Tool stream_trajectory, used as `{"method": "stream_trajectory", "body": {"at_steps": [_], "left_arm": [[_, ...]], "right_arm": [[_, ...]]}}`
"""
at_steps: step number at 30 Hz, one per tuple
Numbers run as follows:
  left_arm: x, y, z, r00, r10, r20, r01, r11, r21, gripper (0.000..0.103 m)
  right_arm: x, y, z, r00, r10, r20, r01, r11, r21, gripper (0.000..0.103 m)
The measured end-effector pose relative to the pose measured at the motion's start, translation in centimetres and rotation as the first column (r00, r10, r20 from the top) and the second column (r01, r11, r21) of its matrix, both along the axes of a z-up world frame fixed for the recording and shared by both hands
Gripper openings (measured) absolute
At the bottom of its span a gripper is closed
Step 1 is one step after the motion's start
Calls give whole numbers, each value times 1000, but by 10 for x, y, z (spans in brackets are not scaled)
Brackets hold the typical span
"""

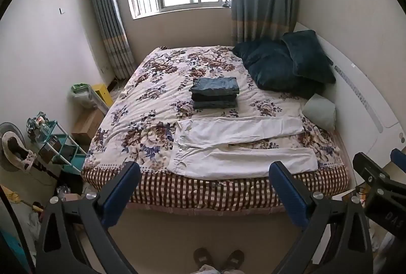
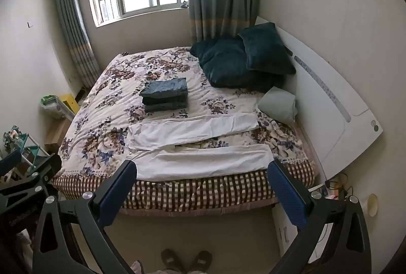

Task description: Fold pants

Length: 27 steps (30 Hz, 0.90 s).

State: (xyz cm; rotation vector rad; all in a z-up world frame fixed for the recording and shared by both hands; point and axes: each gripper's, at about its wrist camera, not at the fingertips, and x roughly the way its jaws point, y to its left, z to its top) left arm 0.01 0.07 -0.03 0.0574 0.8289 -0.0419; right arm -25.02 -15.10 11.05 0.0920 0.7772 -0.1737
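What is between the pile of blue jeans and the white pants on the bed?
Nothing but bare flowered bedspread. A narrow strip of it separates the folded jeans stack from the white pants, seen in both wrist views.

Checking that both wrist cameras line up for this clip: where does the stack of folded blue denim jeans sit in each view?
Left wrist view: the stack of folded blue denim jeans lies just above centre, beyond the flat white pants.
Right wrist view: the stack sits left of centre, again beyond the white pants.
Shared landmark: the dark teal velvet pillows to the stack's upper right in both.
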Motion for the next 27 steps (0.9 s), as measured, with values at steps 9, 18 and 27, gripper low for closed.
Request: {"method": "stream_trajectory", "body": {"at_steps": [9,18,27], "left_arm": [[-1,1,0,1000,1,-3,-1,1000,10,103],[-5,2,2,1000,-1,-7,1,1000,8,103],[-12,-4,2,1000,-2,-8,2,1000,10,103]], "right_arm": [[-1,3,0,1000,-1,0,1,1000,-2,103],[-3,4,-5,1000,3,-8,-3,1000,-1,103],[3,8,-10,1000,-8,-7,8,1000,-1,103]]}}
